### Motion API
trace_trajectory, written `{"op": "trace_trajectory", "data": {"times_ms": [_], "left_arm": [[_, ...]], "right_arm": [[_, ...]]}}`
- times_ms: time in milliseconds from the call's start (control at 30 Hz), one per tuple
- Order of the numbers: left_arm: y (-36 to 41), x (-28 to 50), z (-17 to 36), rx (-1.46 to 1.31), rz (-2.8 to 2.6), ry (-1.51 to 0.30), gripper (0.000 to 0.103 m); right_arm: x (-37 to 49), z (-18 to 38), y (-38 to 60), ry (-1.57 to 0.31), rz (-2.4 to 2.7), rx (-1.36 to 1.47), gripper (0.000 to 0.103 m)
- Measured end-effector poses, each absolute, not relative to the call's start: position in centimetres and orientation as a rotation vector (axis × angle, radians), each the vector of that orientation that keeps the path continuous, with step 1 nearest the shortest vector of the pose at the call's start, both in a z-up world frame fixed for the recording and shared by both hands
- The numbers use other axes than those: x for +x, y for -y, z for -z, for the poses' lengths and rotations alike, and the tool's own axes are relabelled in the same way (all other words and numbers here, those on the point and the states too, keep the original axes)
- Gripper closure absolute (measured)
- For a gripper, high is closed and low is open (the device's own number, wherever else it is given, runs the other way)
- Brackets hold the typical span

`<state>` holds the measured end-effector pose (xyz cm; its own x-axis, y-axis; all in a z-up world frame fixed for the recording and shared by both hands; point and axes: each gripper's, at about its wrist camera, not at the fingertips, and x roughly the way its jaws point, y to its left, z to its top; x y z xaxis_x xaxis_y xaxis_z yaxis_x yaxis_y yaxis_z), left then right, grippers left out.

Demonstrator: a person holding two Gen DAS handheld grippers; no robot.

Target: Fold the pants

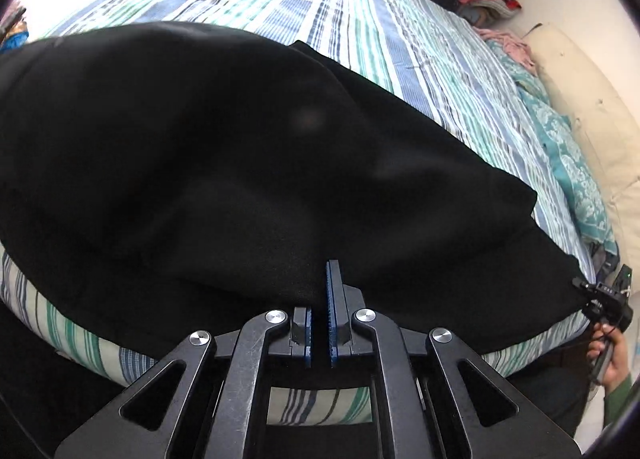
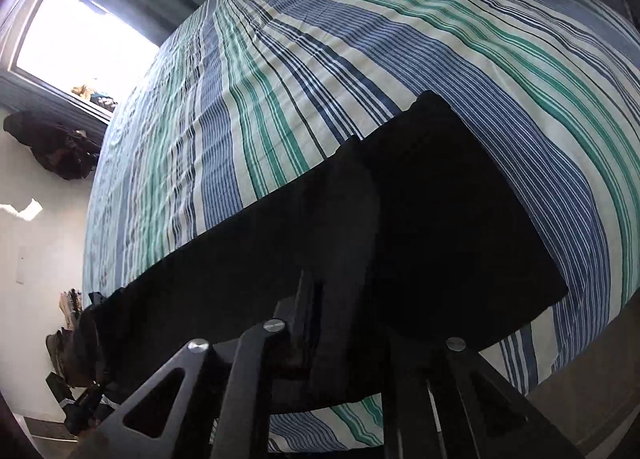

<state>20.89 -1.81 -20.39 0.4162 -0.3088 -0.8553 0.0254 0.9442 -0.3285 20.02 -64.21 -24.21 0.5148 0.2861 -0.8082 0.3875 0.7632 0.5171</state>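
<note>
- Pants [image 1: 224, 147] lie black across the striped bed [image 1: 360, 19], ahead of both jaws.
- Left gripper [image 1: 320, 323]: jaws narrow, cloth edge between them.
- Right gripper [image 2: 320, 323]: fingertips buried in cloth; jaw state unclear.

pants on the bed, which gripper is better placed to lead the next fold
Probably left. The left gripper is visibly pinching the near edge of the black pants on the striped bed. The right gripper holds the far end, but its own view is too dark to read its grip.
</note>
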Motion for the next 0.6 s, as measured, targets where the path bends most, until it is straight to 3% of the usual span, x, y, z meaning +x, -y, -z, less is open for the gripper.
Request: {"op": "trace_trajectory", "data": {"times_ms": [33,67,133,200,233,367,500,600], "left_arm": [[2.0,21.0,20.3,-0.278,0.216,-1.124,0.098],[2.1,21.1,20.2,-0.273,0.214,-1.123,0.098],[2.2,21.1,20.3,-0.27,0.214,-1.123,0.098],[2.8,21.5,20.5,-0.265,0.212,-1.124,0.098],[3.0,21.6,20.5,-0.259,0.212,-1.125,0.098],[3.8,21.2,20.0,-0.251,0.22,-1.111,0.098],[6.1,19.4,20.2,-0.213,0.277,-1.111,0.097],[7.8,18.8,21.1,-0.177,0.296,-1.144,0.097]], "right_arm": [[19.4,24.1,64.5,-1.037,0.063,0.755,0.057],[18.8,23.7,64.8,-1.015,0.066,0.76,0.046],[17.7,23.2,65.4,-0.972,0.057,0.772,0.046],[17.2,22.9,66.2,-0.941,0.027,0.821,0.062],[17.2,22.8,66.3,-0.96,0.016,0.813,0.091],[18.1,21.4,64.5,-1.069,0.071,0.557,0.092],[16.9,17.9,64.4,-0.958,0.206,0.321,0.092],[16.8,20.0,65.9,-1.02,0.296,0.318,0.092]]}}
